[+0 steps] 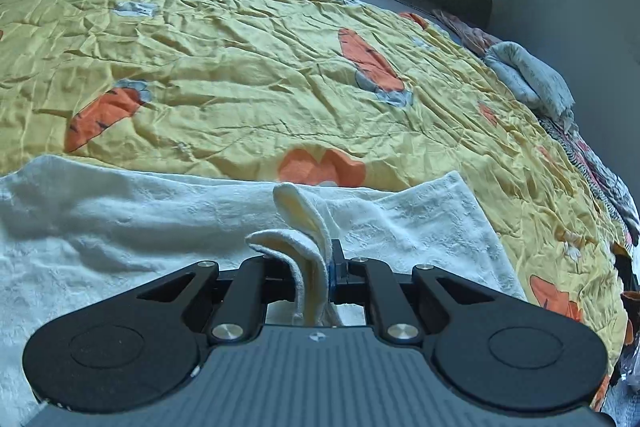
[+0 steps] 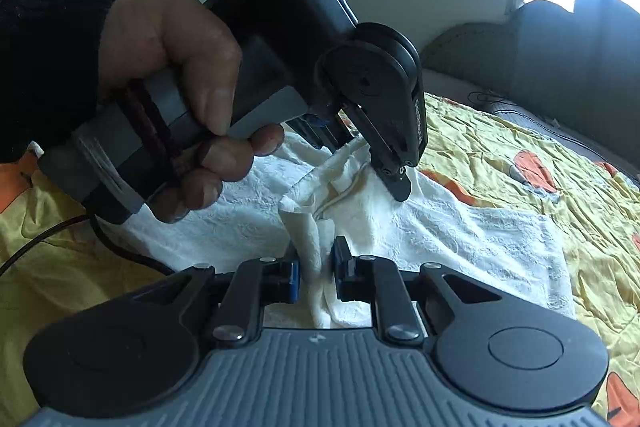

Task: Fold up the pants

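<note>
Spread over the bed's crumpled yellow carrot-print quilt (image 1: 248, 75), the white textured cotton pants (image 2: 460, 239) lie mid-fold, left gripper (image 1: 320, 267) and right gripper (image 2: 316, 267) each clamped on bunched edge, probably ready to carry across together.

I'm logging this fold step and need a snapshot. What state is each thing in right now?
White pants: lying on the bedspread, partly bunched, pinched in two places.
Left gripper: shut on a fold of the pants.
Right gripper: shut on a bunched fold of the pants.
Yellow carrot-print bedspread: spread out, heavily wrinkled.
Grey cloth: crumpled at the bed's far edge.
</note>
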Demonstrator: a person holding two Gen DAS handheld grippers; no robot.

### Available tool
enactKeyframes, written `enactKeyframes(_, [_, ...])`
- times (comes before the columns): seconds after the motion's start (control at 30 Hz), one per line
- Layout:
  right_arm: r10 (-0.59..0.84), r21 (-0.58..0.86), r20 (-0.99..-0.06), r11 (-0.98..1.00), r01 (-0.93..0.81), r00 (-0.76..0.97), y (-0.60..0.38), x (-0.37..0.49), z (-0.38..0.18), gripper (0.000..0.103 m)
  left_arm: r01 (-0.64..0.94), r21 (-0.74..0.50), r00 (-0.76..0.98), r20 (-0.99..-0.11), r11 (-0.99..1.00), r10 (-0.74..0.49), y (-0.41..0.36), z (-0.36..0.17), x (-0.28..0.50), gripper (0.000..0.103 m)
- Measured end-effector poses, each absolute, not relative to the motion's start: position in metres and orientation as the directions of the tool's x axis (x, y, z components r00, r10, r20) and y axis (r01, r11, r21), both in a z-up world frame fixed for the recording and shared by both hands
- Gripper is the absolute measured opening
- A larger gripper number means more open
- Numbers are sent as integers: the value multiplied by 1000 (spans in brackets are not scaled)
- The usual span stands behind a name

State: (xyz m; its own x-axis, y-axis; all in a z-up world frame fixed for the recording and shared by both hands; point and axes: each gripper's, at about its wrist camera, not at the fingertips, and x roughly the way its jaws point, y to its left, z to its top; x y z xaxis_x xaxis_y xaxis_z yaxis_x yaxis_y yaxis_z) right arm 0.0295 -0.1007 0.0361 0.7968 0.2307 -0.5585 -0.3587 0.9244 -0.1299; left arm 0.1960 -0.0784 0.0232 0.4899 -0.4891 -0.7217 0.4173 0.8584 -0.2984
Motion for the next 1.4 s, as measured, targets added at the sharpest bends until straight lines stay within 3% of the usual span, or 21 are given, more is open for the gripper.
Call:
enactKeyframes(0.2, [245,-103,-591,922,-374,768,-117,37,24,15,402,-255,481,-759,880,-439,-74,5,195,12])
enactKeyframes(1.3, [269,-94,-585,915,-393,765,-111,36,33,17,422,-202,533,-733,884,-422,-67,15,185,12])
enactKeyframes(1.37, [265,-101,-600,911,-400,755,-108,38,27,17,413,-205,520,-746,887,-415,-63,9,189,13])
enactKeyframes(1.4, [259,-109,-606,910,-401,752,-107,39,25,17,414,-213,509,-752,885,-419,-62,4,191,23])
